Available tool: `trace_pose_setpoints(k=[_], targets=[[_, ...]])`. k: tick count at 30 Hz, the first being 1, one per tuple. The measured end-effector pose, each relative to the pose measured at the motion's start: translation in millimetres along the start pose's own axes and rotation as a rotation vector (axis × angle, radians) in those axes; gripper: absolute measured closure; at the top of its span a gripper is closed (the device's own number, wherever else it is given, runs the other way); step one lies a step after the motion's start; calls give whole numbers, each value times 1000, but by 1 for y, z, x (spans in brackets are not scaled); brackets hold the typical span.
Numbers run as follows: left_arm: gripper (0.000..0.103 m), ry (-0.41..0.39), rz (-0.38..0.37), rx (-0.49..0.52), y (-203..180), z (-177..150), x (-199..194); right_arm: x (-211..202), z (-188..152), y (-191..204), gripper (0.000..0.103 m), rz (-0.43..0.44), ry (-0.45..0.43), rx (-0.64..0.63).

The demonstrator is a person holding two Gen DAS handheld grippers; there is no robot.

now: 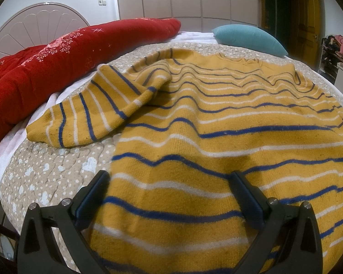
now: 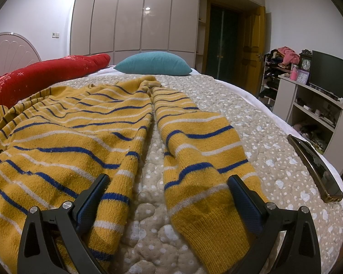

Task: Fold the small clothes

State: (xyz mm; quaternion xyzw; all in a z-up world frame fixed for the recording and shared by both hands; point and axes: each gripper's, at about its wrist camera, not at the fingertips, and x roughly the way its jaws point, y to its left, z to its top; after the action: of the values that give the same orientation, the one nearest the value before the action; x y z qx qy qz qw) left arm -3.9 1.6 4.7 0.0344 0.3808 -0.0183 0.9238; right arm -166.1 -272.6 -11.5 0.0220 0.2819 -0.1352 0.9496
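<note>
We see the striped sweater [image 1: 217, 118] spread flat on the bed [image 1: 57, 166]. Our left gripper [image 1: 169, 182] hangs wide open above its hem, holding nothing. Our right gripper [image 2: 168, 186] gapes empty above the sleeve [image 2: 194, 141].

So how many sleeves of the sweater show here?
2. One sleeve lies folded partly over the sweater's left side, near the red quilt. The other sleeve stretches along the right edge, its cuff between the right hand-held gripper's open fingers.
</note>
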Motion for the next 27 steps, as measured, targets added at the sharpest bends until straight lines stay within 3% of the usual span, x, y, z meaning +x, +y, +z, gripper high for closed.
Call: trace_pose_setpoints(k=[19, 21, 27], targets=[[0, 40, 37, 39, 1, 8, 0, -2, 0, -3, 0, -6, -8, -4], [0, 69, 79, 82, -1, 7, -2, -3, 0, -3, 0, -6, -8, -5], [0, 57, 67, 69, 0, 6, -2, -3, 0, -3, 0, -8, -9, -6]])
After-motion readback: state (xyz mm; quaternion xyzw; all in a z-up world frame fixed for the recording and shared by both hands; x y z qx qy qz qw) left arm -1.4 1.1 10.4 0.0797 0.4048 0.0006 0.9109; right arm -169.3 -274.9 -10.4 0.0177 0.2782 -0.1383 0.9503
